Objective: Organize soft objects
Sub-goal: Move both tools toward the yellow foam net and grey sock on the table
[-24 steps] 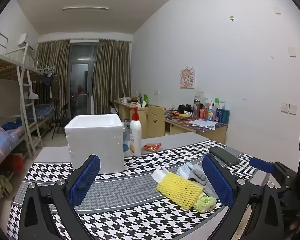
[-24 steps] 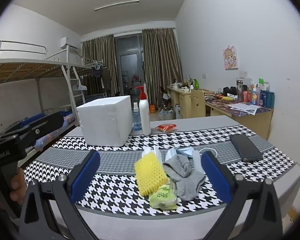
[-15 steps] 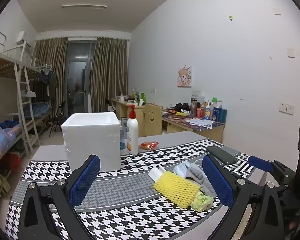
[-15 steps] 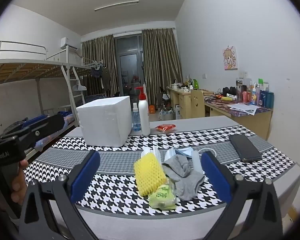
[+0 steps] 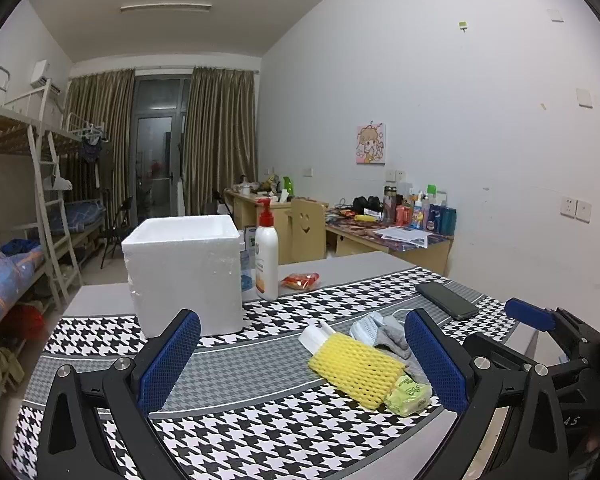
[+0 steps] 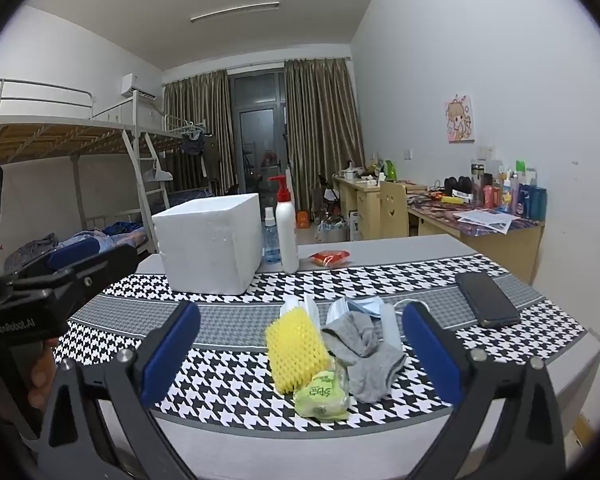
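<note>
A small heap of soft things lies on the houndstooth tablecloth: a yellow foam net (image 6: 298,348) (image 5: 356,368), a grey sock (image 6: 366,352) (image 5: 396,342), a green tissue pack (image 6: 320,396) (image 5: 408,394) and a blue face mask (image 6: 360,306) (image 5: 366,324). A white foam box (image 6: 212,244) (image 5: 184,276) stands open-topped behind them to the left. My right gripper (image 6: 300,344) is open just in front of the heap, nothing between its fingers. My left gripper (image 5: 302,356) is open too, left of the heap and empty.
A pump bottle (image 5: 267,256) (image 6: 287,232) and a red snack packet (image 5: 300,280) (image 6: 330,258) sit behind the box. A black phone (image 6: 486,304) (image 5: 446,300) lies at the right of the table (image 6: 400,248). Bunk beds stand left, cluttered desks right.
The left wrist view has shifted slightly, so the box and heap sit a little further left in it. The right wrist view is nearly the same. Both grippers stay open.
</note>
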Tool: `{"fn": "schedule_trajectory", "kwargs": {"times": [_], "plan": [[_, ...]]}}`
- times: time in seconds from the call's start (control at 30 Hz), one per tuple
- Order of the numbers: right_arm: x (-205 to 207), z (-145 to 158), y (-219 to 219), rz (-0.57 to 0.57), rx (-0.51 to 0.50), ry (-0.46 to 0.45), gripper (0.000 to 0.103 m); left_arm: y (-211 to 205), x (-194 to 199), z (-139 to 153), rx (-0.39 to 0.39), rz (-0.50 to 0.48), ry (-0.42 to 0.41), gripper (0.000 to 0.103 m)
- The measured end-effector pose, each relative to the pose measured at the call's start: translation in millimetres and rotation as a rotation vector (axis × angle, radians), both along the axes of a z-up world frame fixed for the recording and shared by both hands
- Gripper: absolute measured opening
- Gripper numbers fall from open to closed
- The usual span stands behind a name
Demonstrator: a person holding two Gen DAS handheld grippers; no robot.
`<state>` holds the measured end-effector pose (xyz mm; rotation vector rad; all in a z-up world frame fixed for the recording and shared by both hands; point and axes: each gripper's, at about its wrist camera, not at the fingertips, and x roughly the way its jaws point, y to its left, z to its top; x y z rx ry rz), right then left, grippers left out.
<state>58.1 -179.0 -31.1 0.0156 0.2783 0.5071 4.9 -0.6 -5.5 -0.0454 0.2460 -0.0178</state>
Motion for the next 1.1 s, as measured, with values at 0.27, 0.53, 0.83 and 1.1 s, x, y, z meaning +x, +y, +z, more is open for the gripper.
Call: {"fn": "schedule_trajectory", "kwargs": {"times": [0.27, 0.53, 0.83, 1.1], "plan": [[1.6, -1.5, -0.1, -0.004, -0.001, 0.006, 0.102, 0.3, 1.1, -1.3, 0.002, 0.003, 0.006, 0.102], [2.2, -1.9, -1.0, -0.007, 0.001, 0.005, 0.102, 0.8, 0.3, -1.2, 0.001, 0.023, -0.003, 0.102], [4.3, -1.8, -2.9, -0.016, 0.0, 0.008, 0.102, 1.7, 3.6, -3.8, 0.002, 0.023, 0.013, 0.102], [7.4, -3.5, -1.6, -0.011, -0.008, 0.015, 0.102, -0.7, 9.7, -8.3, 0.014, 0.022, 0.032, 0.102]]}}
